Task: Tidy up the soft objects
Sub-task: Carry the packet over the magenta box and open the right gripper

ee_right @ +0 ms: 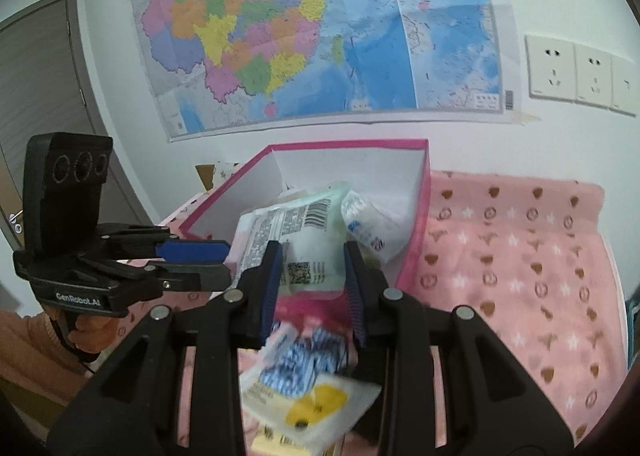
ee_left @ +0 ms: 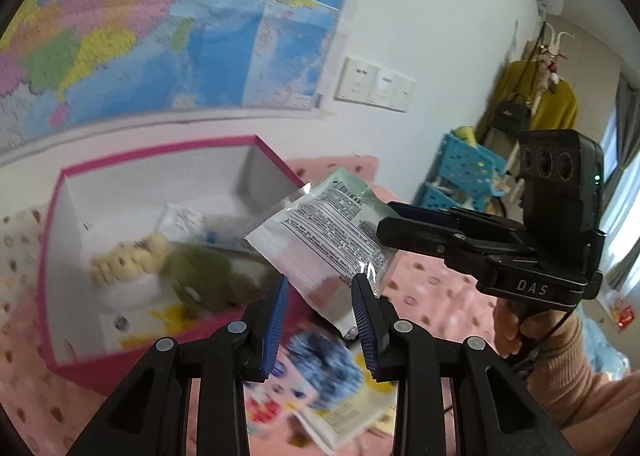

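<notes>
A pink box (ee_left: 70, 175) with white walls stands on the pink blanket; it also shows in the right wrist view (ee_right: 344, 144). Inside lie a plush toy in green (ee_left: 208, 276) and white packets (ee_right: 372, 223). My right gripper (ee_left: 416, 219) looks shut on one edge of a clear printed packet (ee_left: 320, 232), held over the box's near corner. In the right wrist view its fingers (ee_right: 272, 280) stand apart around the packet (ee_right: 296, 244), touching neither side. My left gripper (ee_left: 320, 320) is open and empty, above a blue-white packet (ee_left: 324, 368). That packet also lies below the right gripper (ee_right: 304, 368).
A map (ee_right: 312, 27) and wall sockets (ee_right: 576, 71) are on the wall behind the box. The pink blanket (ee_right: 520, 264) spreads right of the box. A blue crate shelf (ee_left: 460, 171) and a coat rack (ee_left: 536, 95) stand at far right.
</notes>
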The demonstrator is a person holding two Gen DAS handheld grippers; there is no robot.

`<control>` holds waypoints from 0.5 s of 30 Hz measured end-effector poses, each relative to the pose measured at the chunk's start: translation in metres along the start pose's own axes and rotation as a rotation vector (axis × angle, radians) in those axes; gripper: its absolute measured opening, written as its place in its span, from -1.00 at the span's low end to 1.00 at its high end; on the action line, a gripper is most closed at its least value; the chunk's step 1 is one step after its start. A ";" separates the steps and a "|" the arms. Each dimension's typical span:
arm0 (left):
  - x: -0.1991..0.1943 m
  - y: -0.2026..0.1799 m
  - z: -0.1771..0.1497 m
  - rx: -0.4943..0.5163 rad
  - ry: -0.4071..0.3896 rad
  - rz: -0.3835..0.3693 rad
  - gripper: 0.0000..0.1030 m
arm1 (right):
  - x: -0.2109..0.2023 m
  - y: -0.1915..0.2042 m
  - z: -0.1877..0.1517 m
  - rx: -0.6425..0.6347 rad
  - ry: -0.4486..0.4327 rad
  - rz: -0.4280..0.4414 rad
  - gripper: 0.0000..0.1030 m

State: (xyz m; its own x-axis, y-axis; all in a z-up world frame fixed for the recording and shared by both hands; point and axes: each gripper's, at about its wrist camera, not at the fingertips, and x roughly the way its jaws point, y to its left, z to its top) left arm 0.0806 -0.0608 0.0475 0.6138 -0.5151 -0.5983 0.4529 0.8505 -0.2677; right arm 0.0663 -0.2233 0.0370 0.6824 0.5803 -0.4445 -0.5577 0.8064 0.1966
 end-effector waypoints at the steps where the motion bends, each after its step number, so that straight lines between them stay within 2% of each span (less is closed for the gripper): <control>1: 0.003 0.004 0.005 0.000 -0.001 0.014 -0.38 | 0.005 -0.001 0.005 -0.004 -0.002 0.000 -0.33; 4: 0.013 0.017 0.019 0.007 -0.005 0.061 -0.38 | 0.021 -0.007 0.019 0.001 0.000 0.000 -0.33; 10: 0.038 0.046 0.040 -0.026 0.022 0.106 -0.38 | 0.056 -0.024 0.043 0.020 0.027 0.010 -0.33; 15: 0.061 0.067 0.054 -0.056 0.059 0.142 -0.38 | 0.090 -0.034 0.054 0.008 0.080 -0.034 -0.33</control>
State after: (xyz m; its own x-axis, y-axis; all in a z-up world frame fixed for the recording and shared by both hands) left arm 0.1832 -0.0415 0.0337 0.6289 -0.3835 -0.6763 0.3263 0.9198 -0.2180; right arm 0.1724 -0.1924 0.0377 0.6608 0.5419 -0.5193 -0.5308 0.8266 0.1871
